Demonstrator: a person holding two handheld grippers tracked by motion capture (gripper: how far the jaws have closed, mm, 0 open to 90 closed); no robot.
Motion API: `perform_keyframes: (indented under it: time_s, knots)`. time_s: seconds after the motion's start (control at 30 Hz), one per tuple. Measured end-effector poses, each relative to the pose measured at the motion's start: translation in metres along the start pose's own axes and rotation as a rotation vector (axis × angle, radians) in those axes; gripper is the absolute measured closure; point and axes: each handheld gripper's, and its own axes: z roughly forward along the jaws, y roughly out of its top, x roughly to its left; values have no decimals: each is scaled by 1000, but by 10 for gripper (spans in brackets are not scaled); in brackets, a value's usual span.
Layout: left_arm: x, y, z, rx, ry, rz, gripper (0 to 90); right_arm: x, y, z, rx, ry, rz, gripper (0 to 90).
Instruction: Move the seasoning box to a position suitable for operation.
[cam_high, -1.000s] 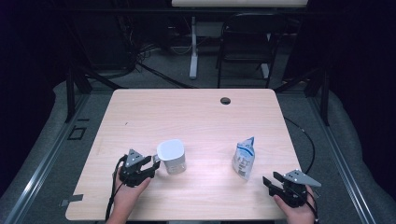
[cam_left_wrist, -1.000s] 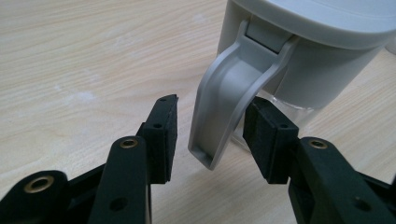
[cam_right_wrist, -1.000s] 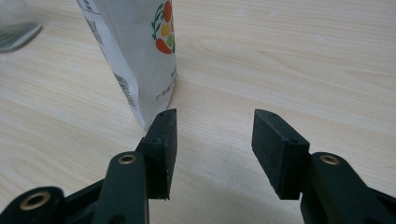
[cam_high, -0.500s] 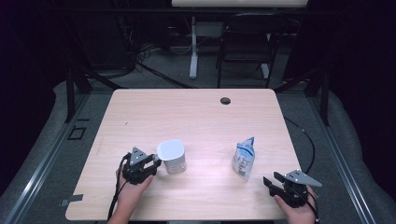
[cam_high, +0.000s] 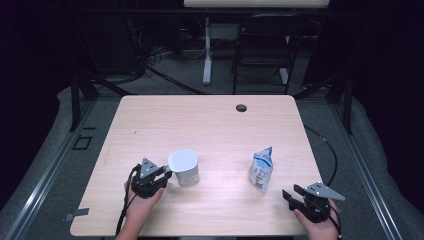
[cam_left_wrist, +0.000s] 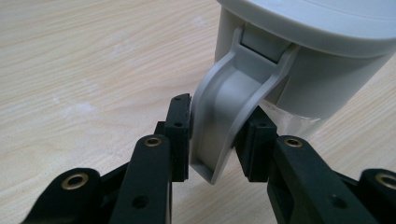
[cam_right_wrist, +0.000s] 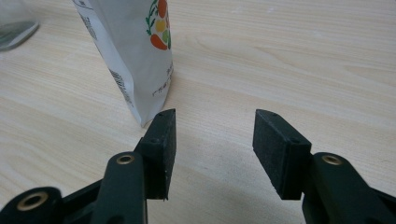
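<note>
In the high view, the left gripper is sitting at the jug on the desk. In the left gripper view, its fingers have been closing and are now grasping the handle between them, probably for lifting. In the right gripper view, the fingers are standing released, with the pouch just beyond them.

In the high view, the table fills the middle of the frame. The jug stands left of centre in its lower half, the left gripper just to its left at the handle. The pouch stands upright to the right, well apart from the jug. The right gripper sits lower right of the pouch, near the table's front edge. A cable hole lies near the far edge.
</note>
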Motion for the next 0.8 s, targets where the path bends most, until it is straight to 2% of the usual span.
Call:
perform_keyframes:
  time_s: [0.8]
  knots:
    - [-4, -1, -3, 9, 15, 41, 704, 1, 0, 0, 8, -2, -9, 496]
